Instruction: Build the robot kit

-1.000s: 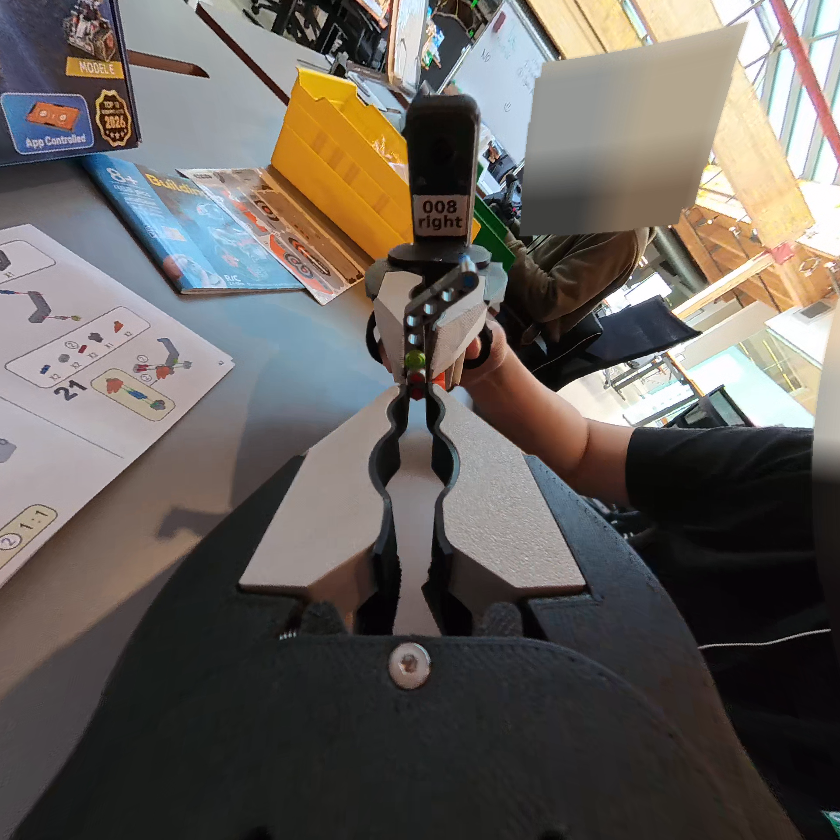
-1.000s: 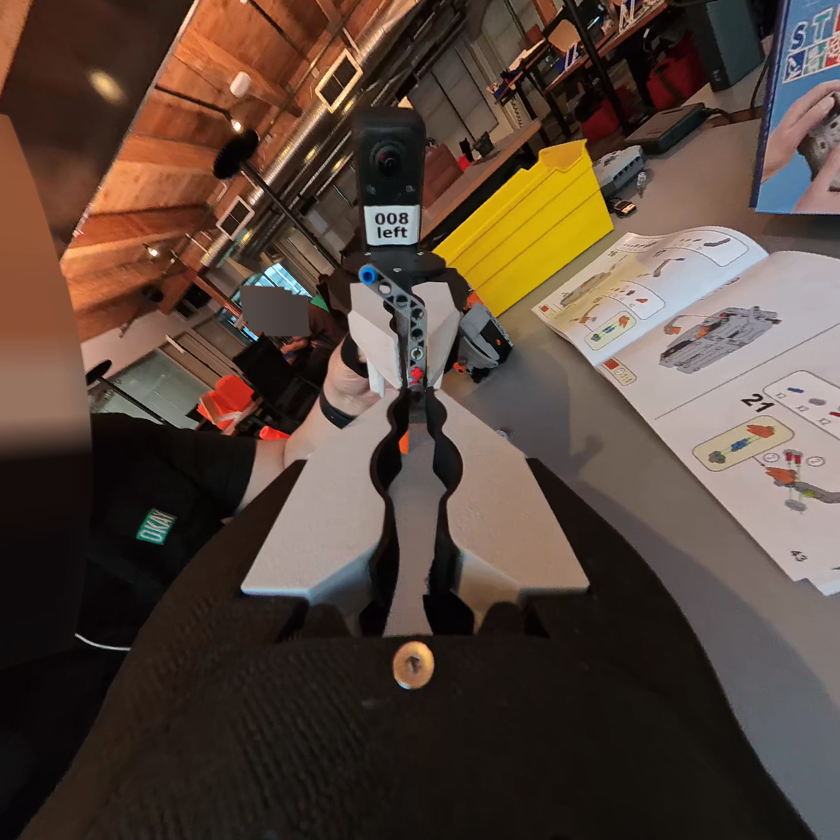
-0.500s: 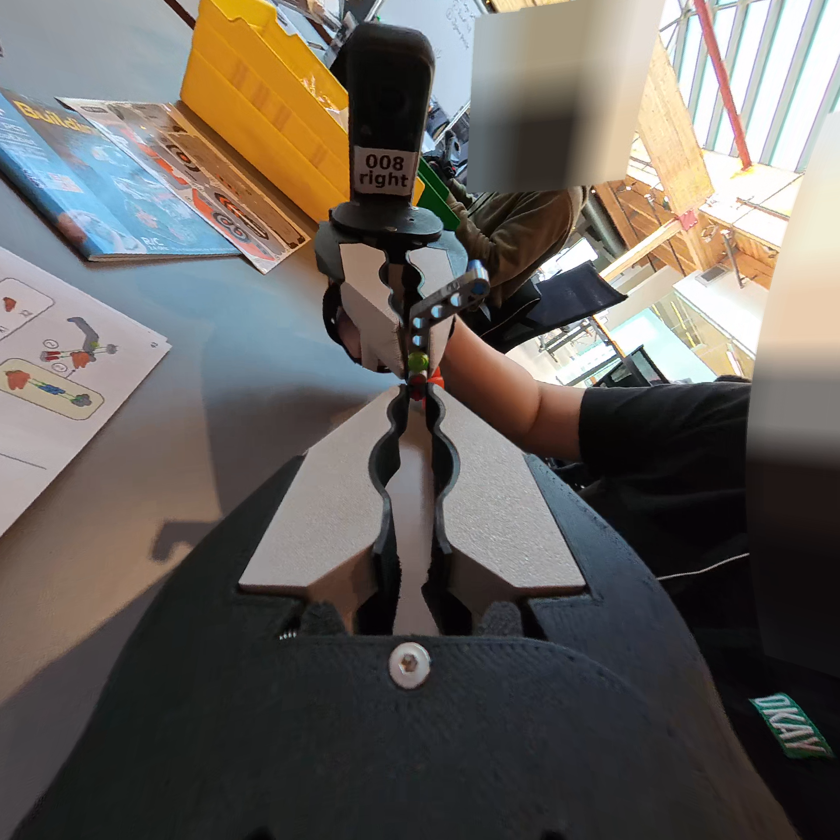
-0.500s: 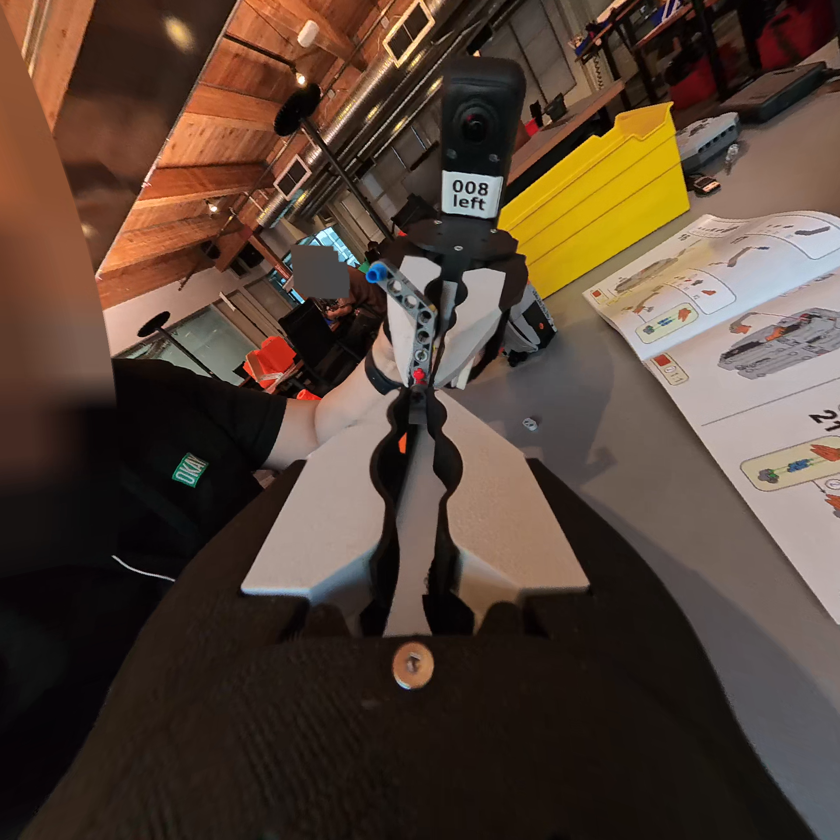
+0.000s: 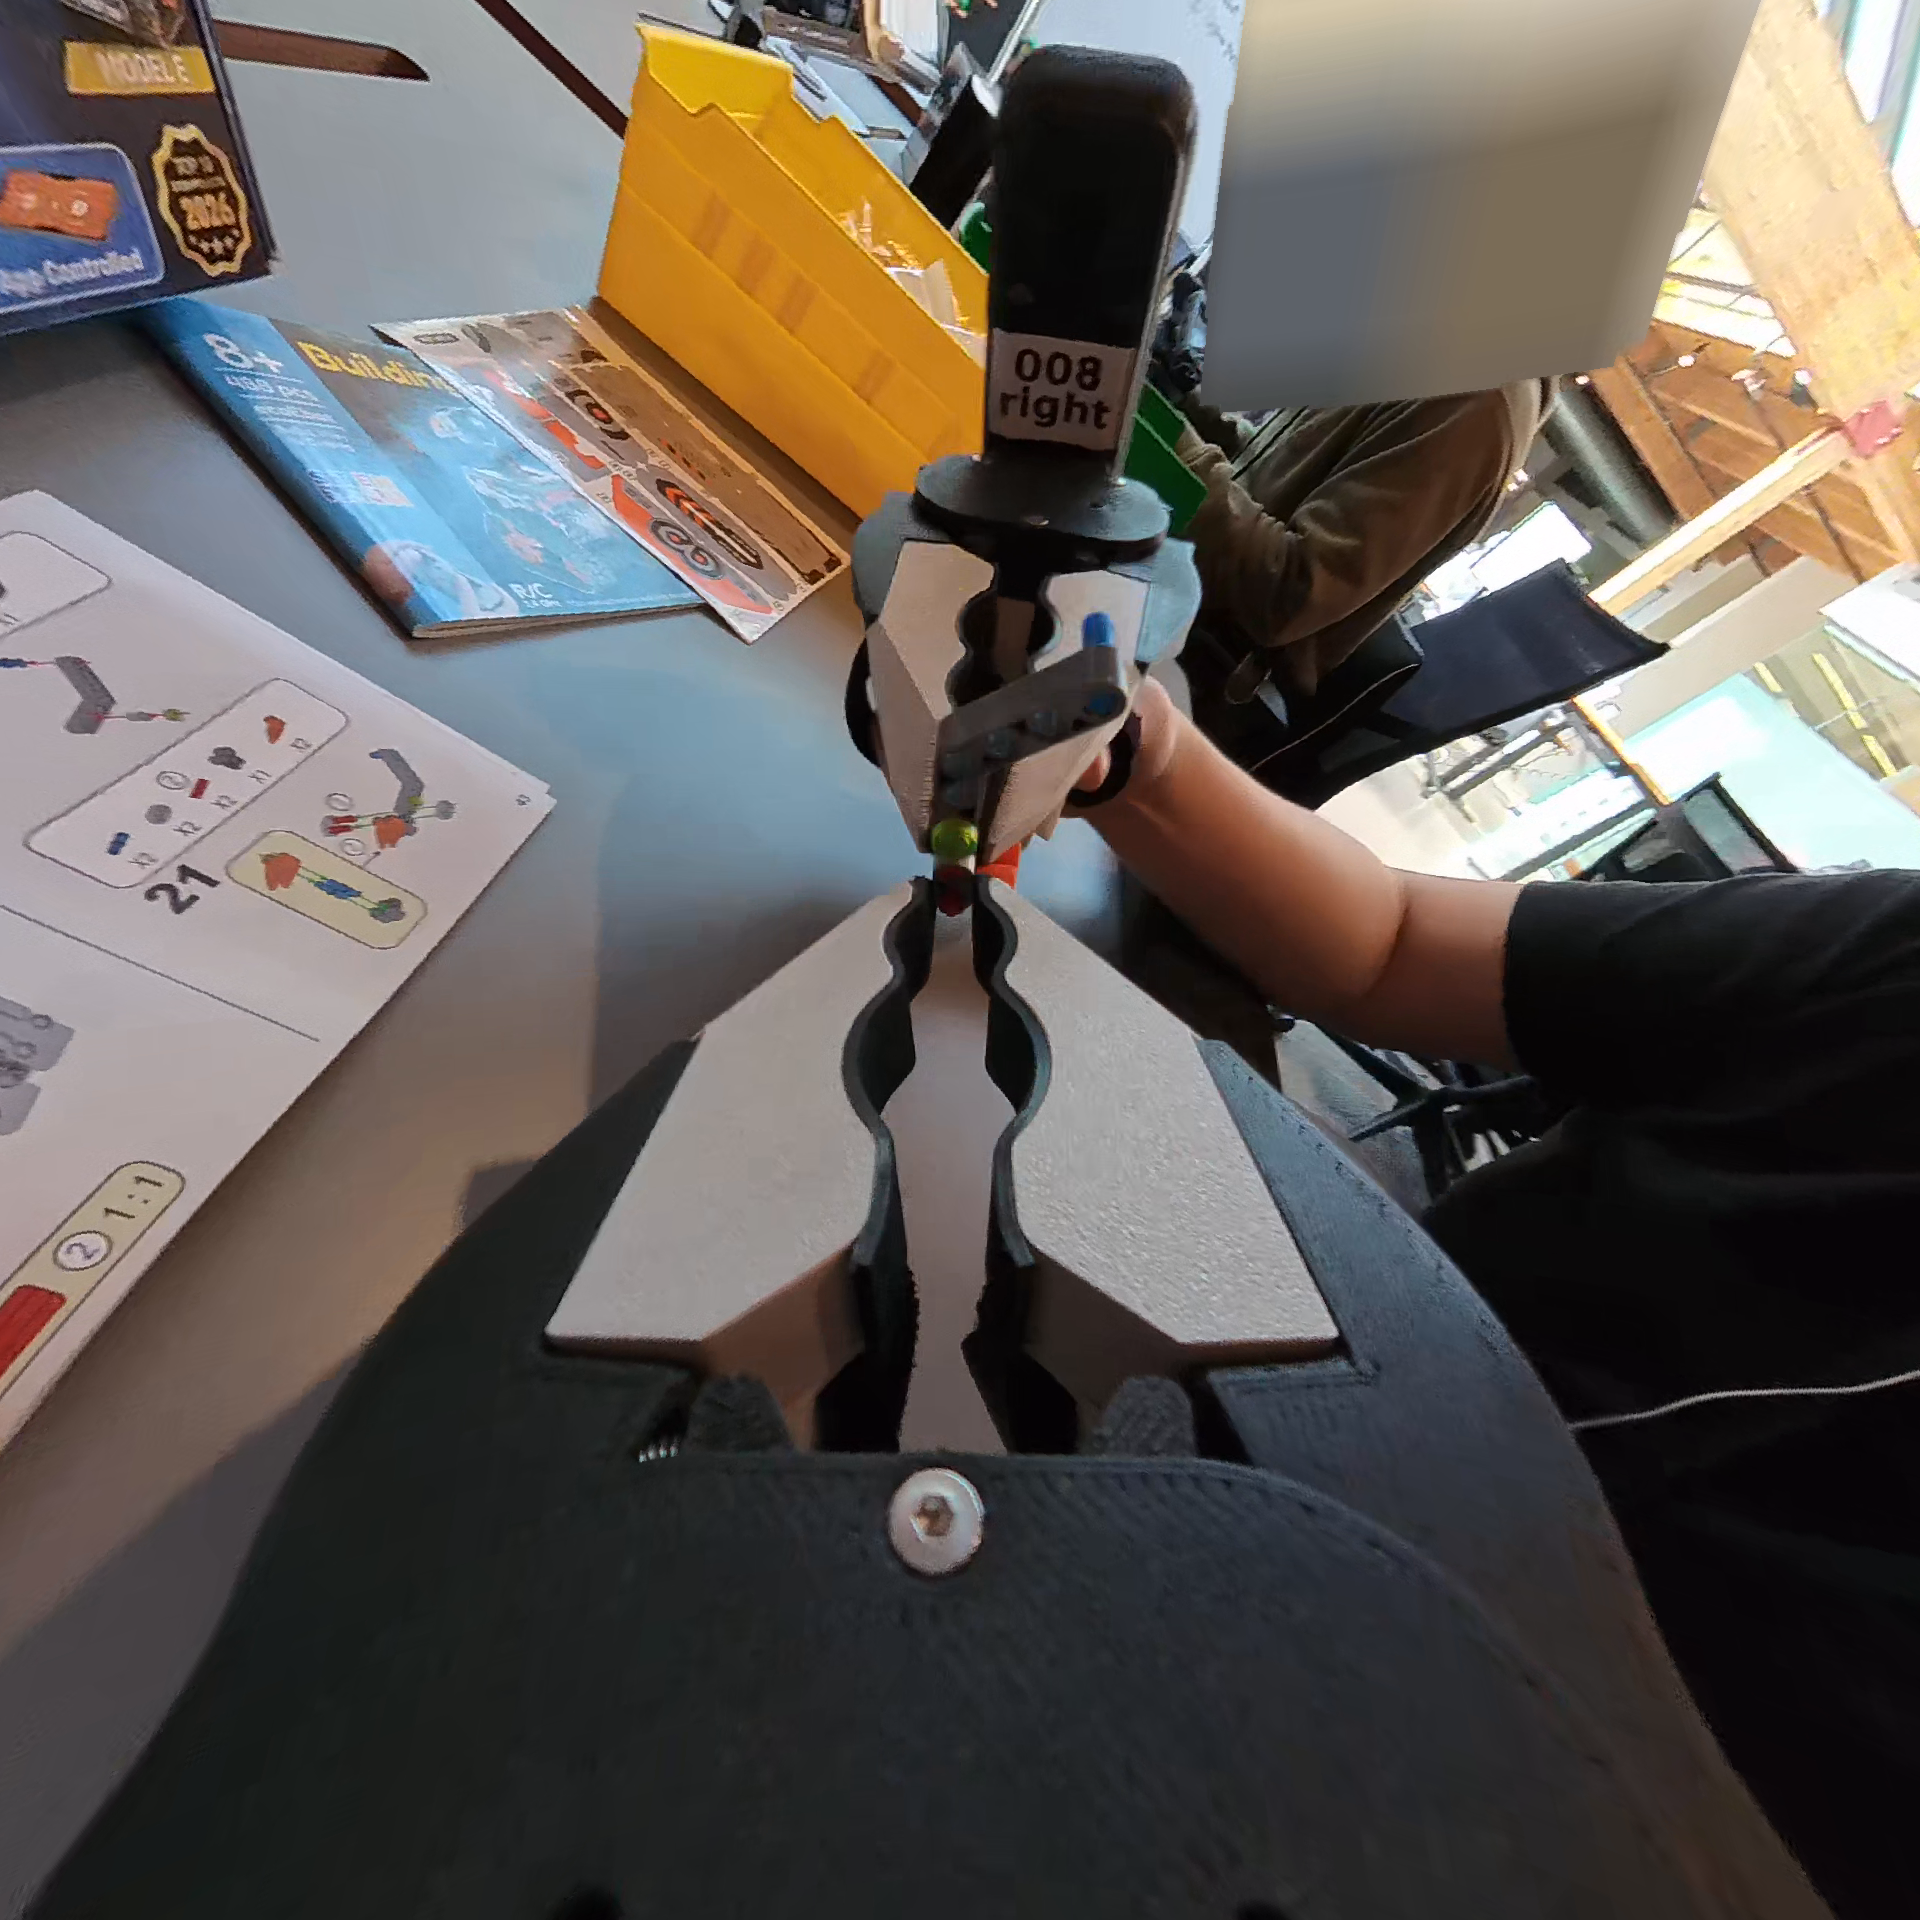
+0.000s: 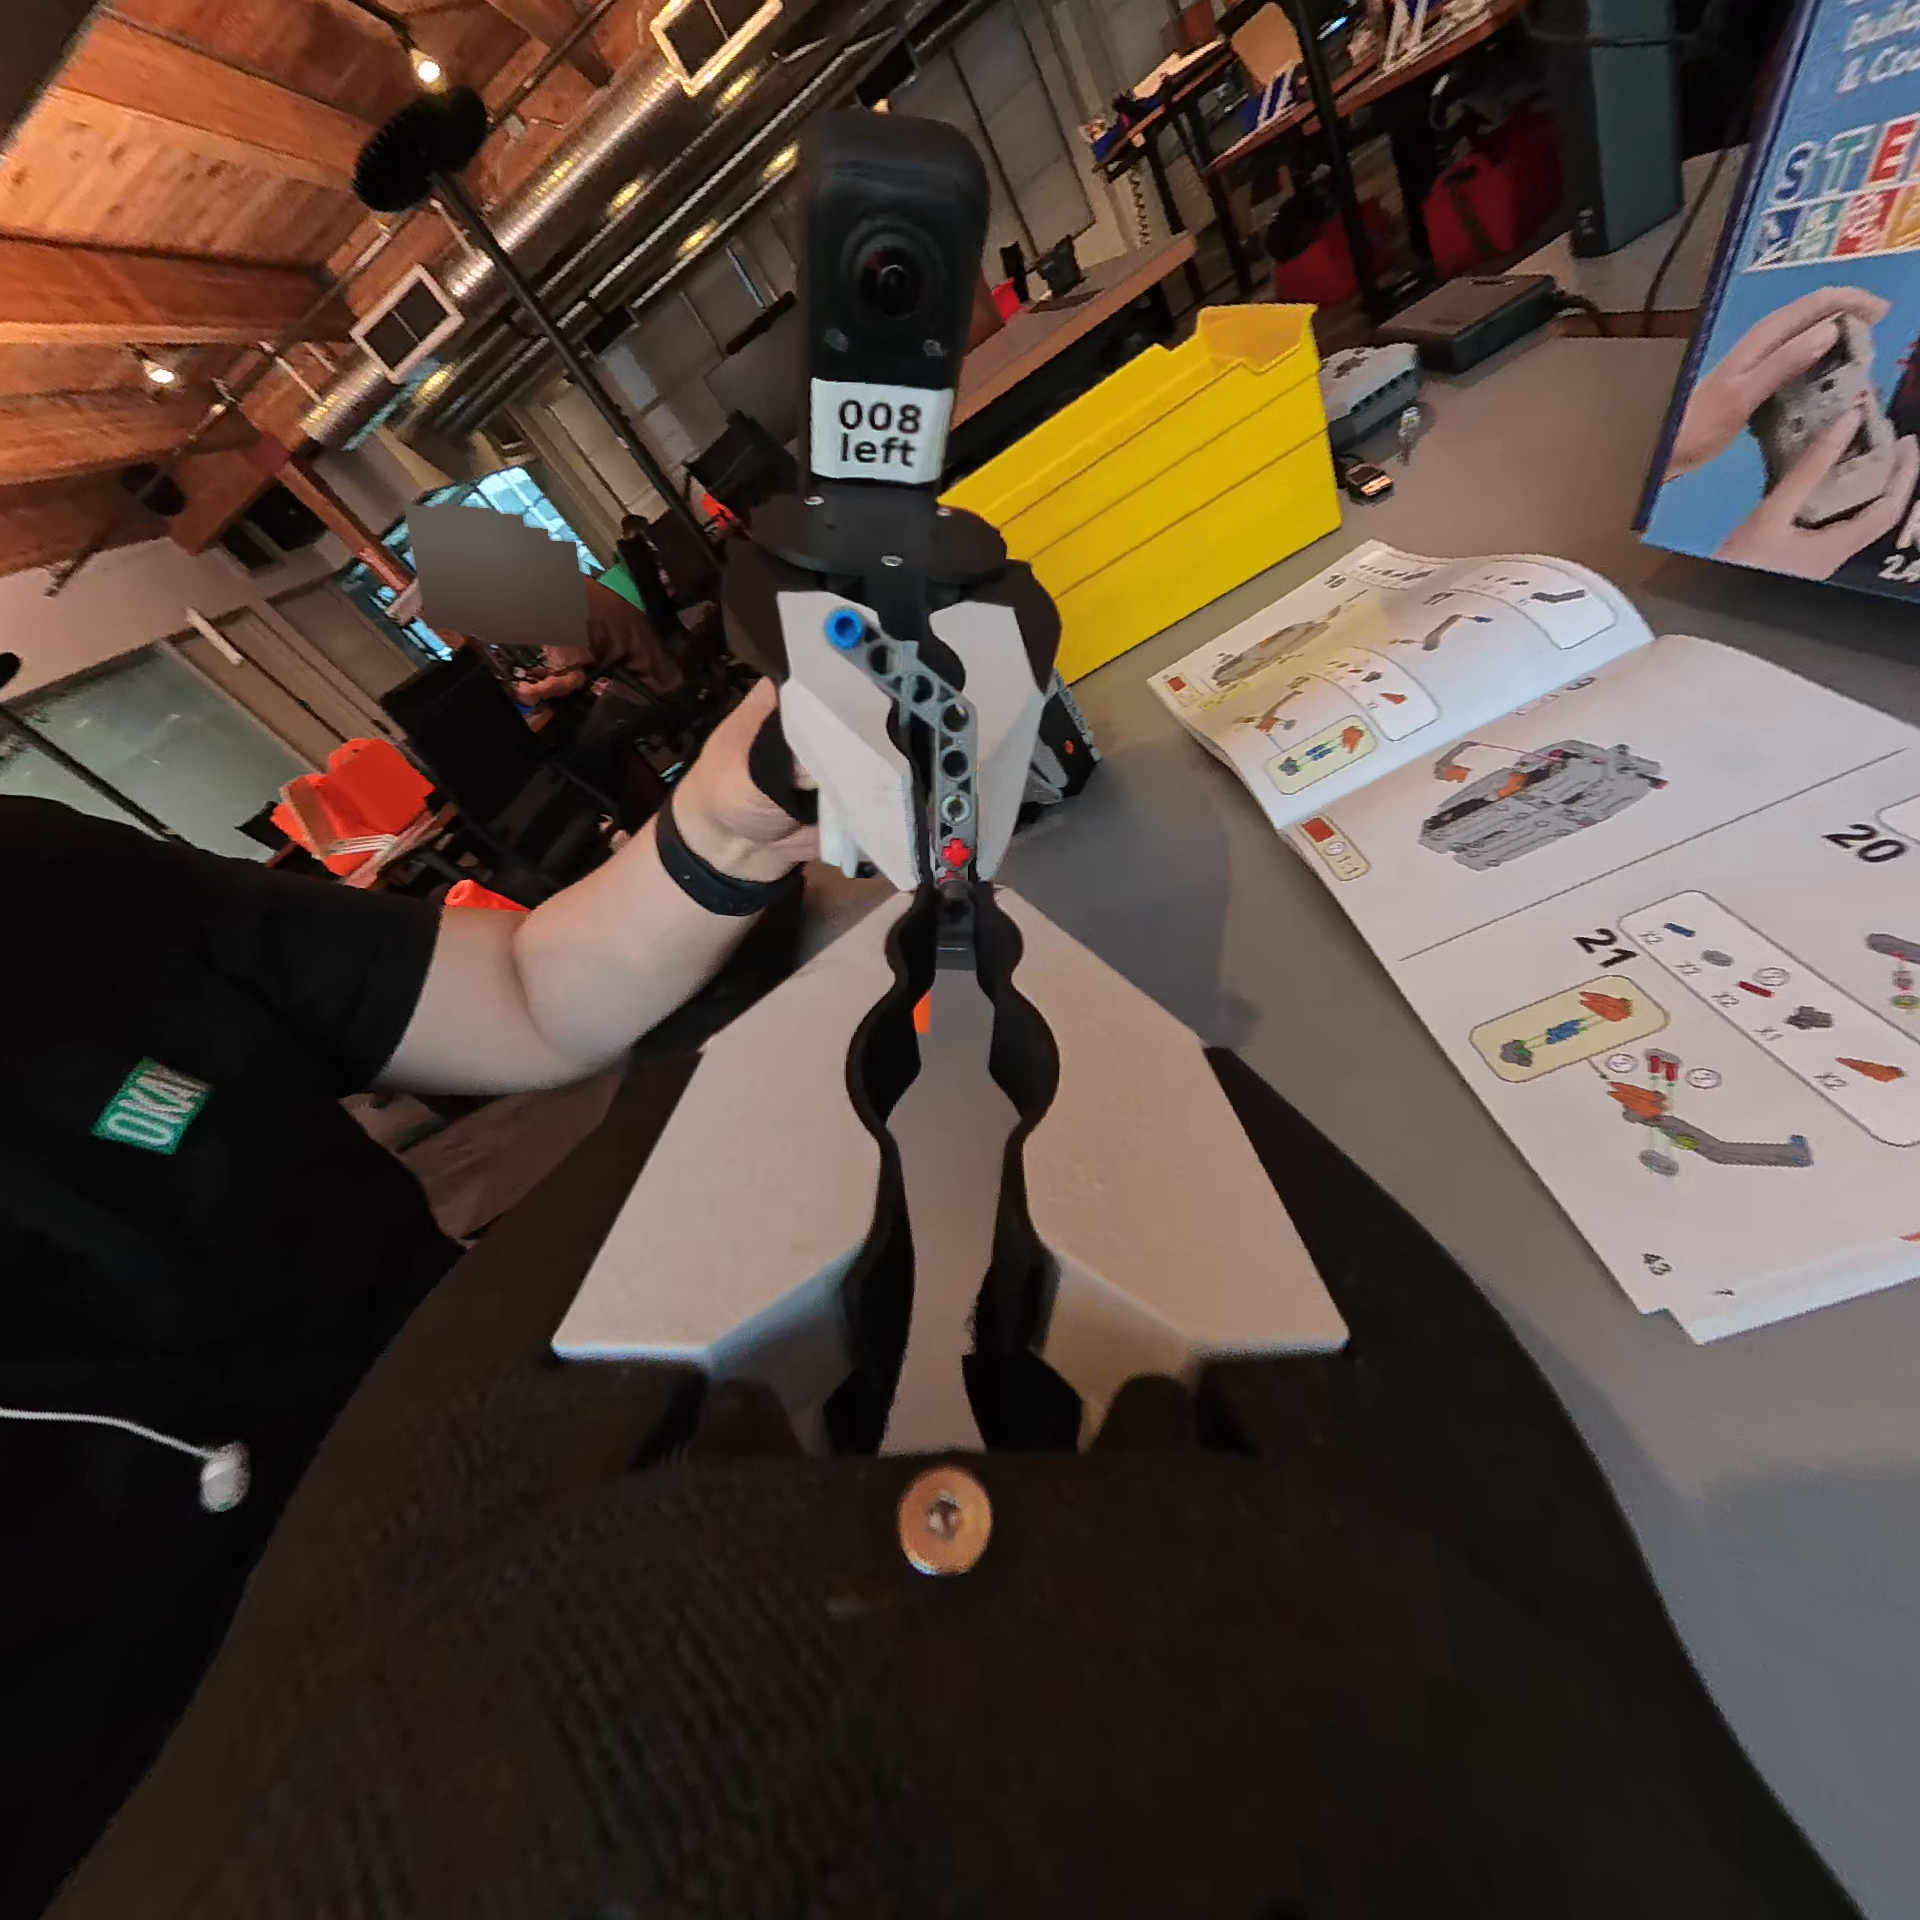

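My left gripper and right gripper meet tip to tip above the grey table. Between them is a small brick assembly. It has a grey angled beam with a blue pin, a red axle and a green bush. My left tips are shut on the red end. My right tips are shut on a dark grey piece, with an orange part beside it. The beam rises in front of the opposite gripper in each view.
An open instruction booklet lies on the table. A yellow bin, a blue booklet, a sticker sheet and a blue box stand farther back. A seated person is behind. The grippers are tip to tip, or close to it.
Both grippers swung together and came back, still tip to tip. The beam's free end has turned to the side. Neither grip has changed.
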A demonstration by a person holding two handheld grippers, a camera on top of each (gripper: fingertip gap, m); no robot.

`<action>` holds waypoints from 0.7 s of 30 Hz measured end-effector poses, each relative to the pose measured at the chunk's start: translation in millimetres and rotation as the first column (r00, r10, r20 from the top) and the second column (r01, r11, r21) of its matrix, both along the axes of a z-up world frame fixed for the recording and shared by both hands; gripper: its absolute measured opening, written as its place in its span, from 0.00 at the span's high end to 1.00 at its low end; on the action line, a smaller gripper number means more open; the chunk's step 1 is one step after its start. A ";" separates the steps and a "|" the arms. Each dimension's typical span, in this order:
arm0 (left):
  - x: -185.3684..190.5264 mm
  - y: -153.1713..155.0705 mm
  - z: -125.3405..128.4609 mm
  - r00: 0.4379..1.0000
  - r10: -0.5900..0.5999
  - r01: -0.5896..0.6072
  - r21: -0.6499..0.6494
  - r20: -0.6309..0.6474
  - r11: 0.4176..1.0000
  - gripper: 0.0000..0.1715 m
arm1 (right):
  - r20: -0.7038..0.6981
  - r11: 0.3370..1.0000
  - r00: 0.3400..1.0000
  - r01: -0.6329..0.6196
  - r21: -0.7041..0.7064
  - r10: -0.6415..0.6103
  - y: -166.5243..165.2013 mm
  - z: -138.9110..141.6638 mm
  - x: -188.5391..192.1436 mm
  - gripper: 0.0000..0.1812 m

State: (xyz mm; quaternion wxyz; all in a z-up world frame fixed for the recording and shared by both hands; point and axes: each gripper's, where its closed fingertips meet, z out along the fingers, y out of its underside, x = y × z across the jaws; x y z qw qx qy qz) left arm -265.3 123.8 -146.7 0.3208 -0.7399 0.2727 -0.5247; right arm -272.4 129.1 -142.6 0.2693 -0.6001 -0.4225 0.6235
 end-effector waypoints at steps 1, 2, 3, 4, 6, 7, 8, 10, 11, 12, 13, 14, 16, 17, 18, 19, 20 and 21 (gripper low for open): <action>-0.4 1.7 -0.8 1.000 0.016 -0.015 0.013 -0.017 1.000 0.97 | 0.004 1.000 1.000 0.015 0.018 -0.015 1.5 0.0 -0.2 0.97; -0.6 2.9 -0.6 0.999 0.027 -0.027 0.022 -0.023 0.999 0.97 | 0.005 0.999 1.000 0.027 0.037 -0.028 2.6 0.6 -0.2 0.97; -0.6 3.8 0.4 0.999 0.036 -0.035 0.027 -0.020 0.999 0.97 | 0.004 0.998 0.999 0.035 0.051 -0.035 3.0 1.4 -0.1 0.97; -0.5 3.9 0.9 0.999 0.036 -0.036 0.029 -0.016 0.999 0.97 | 0.009 0.998 0.999 0.031 0.060 -0.032 2.4 1.1 0.1 0.97; 0.5 -0.2 -2.1 1.000 0.000 0.000 0.015 -0.029 1.000 0.97 | 0.028 0.997 1.000 -0.012 0.070 0.010 -3.1 -2.6 1.4 0.97; 1.5 -3.8 -2.6 0.999 -0.030 0.030 0.010 -0.027 0.999 0.97 | 0.020 0.996 0.999 -0.045 0.076 0.043 -7.4 -1.9 2.6 0.97; 2.7 -8.3 -1.1 0.998 -0.065 0.065 0.003 -0.013 0.998 0.97 | 0.005 0.994 0.997 -0.081 0.073 0.080 -12.6 0.4 3.9 0.97; 4.8 -18.0 3.2 0.990 -0.138 0.138 0.005 0.016 0.990 0.97 | -0.016 0.987 0.988 -0.154 0.053 0.155 -23.4 3.5 6.0 0.97; 5.1 -21.7 1.9 0.986 -0.165 0.165 0.003 0.007 0.986 0.97 | -0.001 0.983 0.985 -0.173 0.056 0.174 -26.6 0.4 6.1 0.97; 5.1 -24.6 -1.8 0.983 -0.186 0.186 -0.002 -0.014 0.983 0.97 | 0.020 0.979 0.981 -0.192 0.063 0.191 -29.9 -3.8 6.2 0.97; 5.2 -27.8 -5.1 0.978 -0.208 0.208 -0.009 -0.028 0.978 0.97 | 0.035 0.975 0.977 -0.212 0.059 0.211 -33.2 -6.5 6.5 0.97; 5.7 -30.7 -7.2 0.973 -0.228 0.228 -0.018 -0.033 0.974 0.97 | 0.042 0.972 0.973 -0.229 0.054 0.227 -35.7 -8.0 7.0 0.97; 6.4 -32.9 -10.3 0.968 -0.247 0.246 -0.028 -0.040 0.969 0.97 | 0.056 0.969 0.969 -0.243 0.047 0.240 -36.8 -11.5 7.5 0.97; 6.4 -32.4 -12.6 0.968 -0.245 0.244 -0.032 -0.047 0.969 0.97 | 0.064 0.969 0.970 -0.239 0.055 0.236 -35.9 -13.7 7.3 0.97; 6.5 -31.1 -14.7 0.970 -0.239 0.237 -0.038 -0.051 0.971 0.97 | 0.071 0.970 0.970 -0.237 0.059 0.232 -35.0 -15.7 7.3 0.97; 6.5 -30.2 -16.6 0.971 -0.232 0.230 -0.044 -0.052 0.972 0.97 | 0.075 0.971 0.971 -0.233 0.054 0.229 -33.8 -17.5 7.4 0.97; 6.7 -28.4 -19.6 0.973 -0.221 0.219 -0.048 -0.062 0.975 0.97 | 0.085 0.973 0.971 -0.226 0.047 0.222 -31.9 -21.6 7.5 0.97; 6.6 -26.3 -24.9 0.974 -0.210 0.205 -0.056 -0.083 0.977 0.97 | 0.103 0.975 0.972 -0.216 0.040 0.211 -29.4 -27.4 7.3 0.97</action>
